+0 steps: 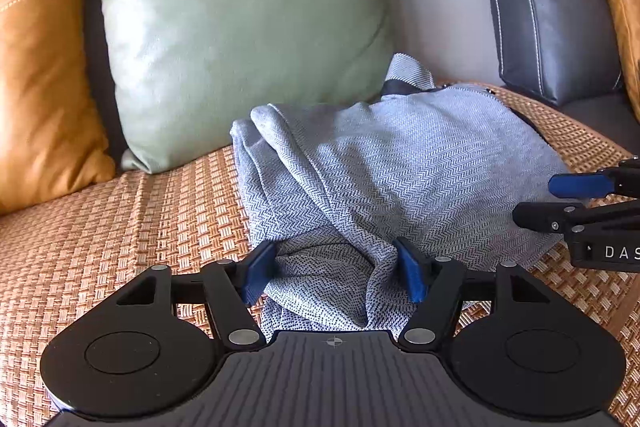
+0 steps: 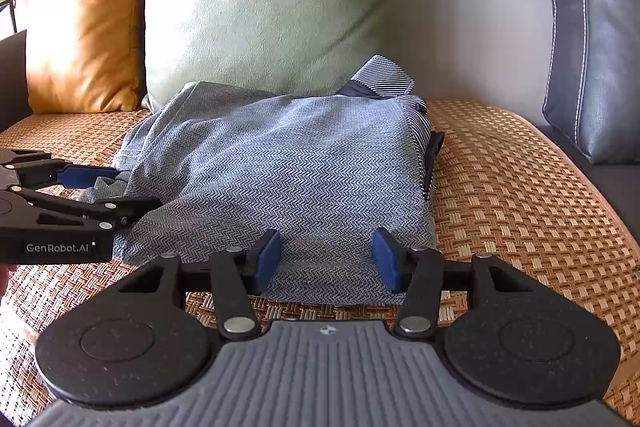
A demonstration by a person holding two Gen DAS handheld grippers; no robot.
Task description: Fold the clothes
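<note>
A sofa seat covered by a woven rattan mat (image 2: 500,187) fills the lower half of both views. Against the backrest stand four cushions: one green cushion (image 1: 240,27) at upper centre, two tan cushions, one at the far left (image 1: 40,67) and one at the far right edge (image 1: 620,11), and one dark grey cushion (image 1: 552,7) at upper right.

One grey herringbone garment (image 2: 280,163) lies partly folded on the mat at centre frame, with a striped collar part poking up at its far edge.

There are two grippers. The left gripper (image 1: 334,273) has its jaws wide open, with a bunched fold of the garment's near edge lying between the blue pads and touching them; nothing is clamped. The right gripper (image 2: 326,259) also has wide-open jaws, straddling the garment's near edge at lower centre of its view, with the cloth between the pads but not pinched.
</note>
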